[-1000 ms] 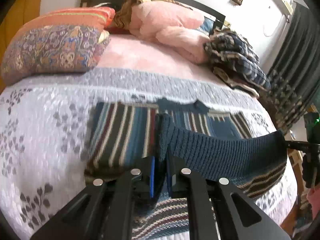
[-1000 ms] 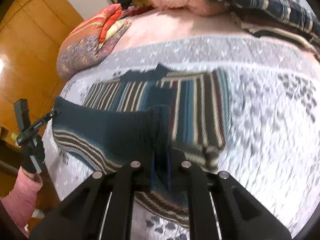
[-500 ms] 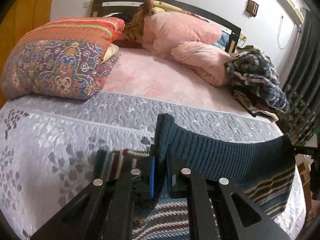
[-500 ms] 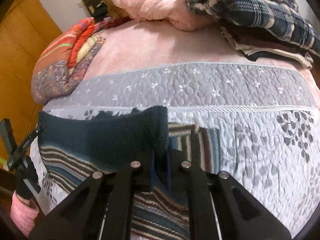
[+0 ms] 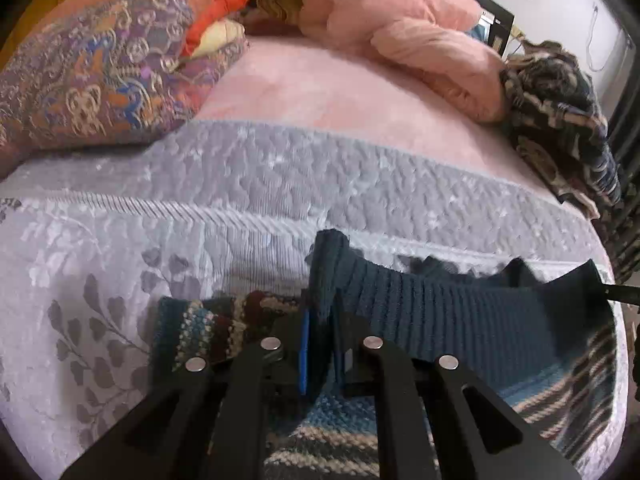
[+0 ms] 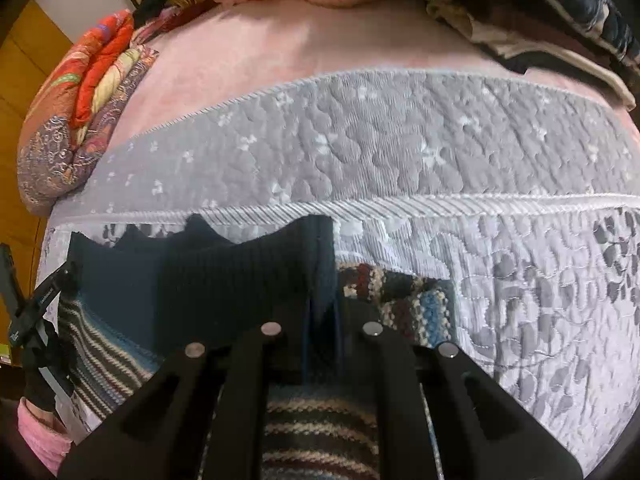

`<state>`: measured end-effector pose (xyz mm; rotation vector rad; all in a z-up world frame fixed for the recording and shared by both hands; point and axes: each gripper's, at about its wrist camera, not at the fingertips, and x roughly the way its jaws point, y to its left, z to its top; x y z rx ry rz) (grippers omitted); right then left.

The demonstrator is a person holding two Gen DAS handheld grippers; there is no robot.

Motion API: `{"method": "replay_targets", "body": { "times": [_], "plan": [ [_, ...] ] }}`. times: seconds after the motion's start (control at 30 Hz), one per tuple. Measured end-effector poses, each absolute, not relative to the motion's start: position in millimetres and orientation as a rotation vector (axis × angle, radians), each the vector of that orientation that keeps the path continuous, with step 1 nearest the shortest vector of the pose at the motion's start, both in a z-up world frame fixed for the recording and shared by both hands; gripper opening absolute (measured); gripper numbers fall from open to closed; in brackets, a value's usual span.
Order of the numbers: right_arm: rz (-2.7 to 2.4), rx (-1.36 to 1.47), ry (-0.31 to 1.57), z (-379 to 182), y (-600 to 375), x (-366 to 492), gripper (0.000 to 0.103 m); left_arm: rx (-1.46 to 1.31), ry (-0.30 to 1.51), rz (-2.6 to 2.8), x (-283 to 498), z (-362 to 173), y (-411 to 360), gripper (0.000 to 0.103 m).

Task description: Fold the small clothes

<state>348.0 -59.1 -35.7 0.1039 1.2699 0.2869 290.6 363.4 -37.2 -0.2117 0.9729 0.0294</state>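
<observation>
A small striped knit sweater [image 5: 452, 316] with a dark teal ribbed hem lies on the grey quilted bedspread [image 5: 248, 184]. My left gripper [image 5: 320, 344] is shut on the left corner of that ribbed hem. In the right wrist view my right gripper [image 6: 322, 332] is shut on the hem's other corner, and the sweater [image 6: 240, 280] stretches leftward to the other gripper [image 6: 36, 304]. The hem is held taut between the two grippers, folded over the striped body beneath. The sweater's collar end peeks out past the hem as dark points.
A patterned red and purple pillow [image 5: 100, 64] sits at the back left, a pink blanket [image 5: 400, 28] at the headboard, and a heap of plaid cloth [image 5: 560, 112] at the back right. A pink sleeve [image 6: 40, 432] shows at the bed's left edge.
Both grippers carried the ribbed hem forward over the sweater toward its far end and lowered it. The striped body, earlier spread in full view, is now mostly covered by the folded half.
</observation>
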Motion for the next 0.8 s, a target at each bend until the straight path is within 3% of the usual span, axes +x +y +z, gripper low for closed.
{"method": "replay_targets", "body": {
  "times": [0.4, 0.47, 0.57, 0.7, 0.8],
  "plan": [
    [0.256, 0.130, 1.308, -63.2, -58.1, 352.3, 0.010, -0.262, 1.010, 0.037, 293.8, -57.9, 373.3, 0.018],
    [0.253, 0.145, 1.317, -59.4, -58.7, 353.2, 0.014, -0.280, 1.025, 0.047, 294.8, -56.4, 374.6, 0.019],
    [0.260, 0.141, 1.283, -38.4, -64.3, 346.7, 0.025, -0.310, 1.030, 0.063, 291.4, -43.2, 376.3, 0.027],
    [0.304, 0.165, 1.234, -3.5, -84.7, 319.6, 0.029, -0.305, 0.975, 0.055, 269.0, -7.6, 370.2, 0.045],
    [0.355, 0.171, 1.235, 13.3, -98.8, 291.0, 0.035, -0.308, 0.989, 0.032, 243.0, 15.7, 355.1, 0.052]
  ]
}}
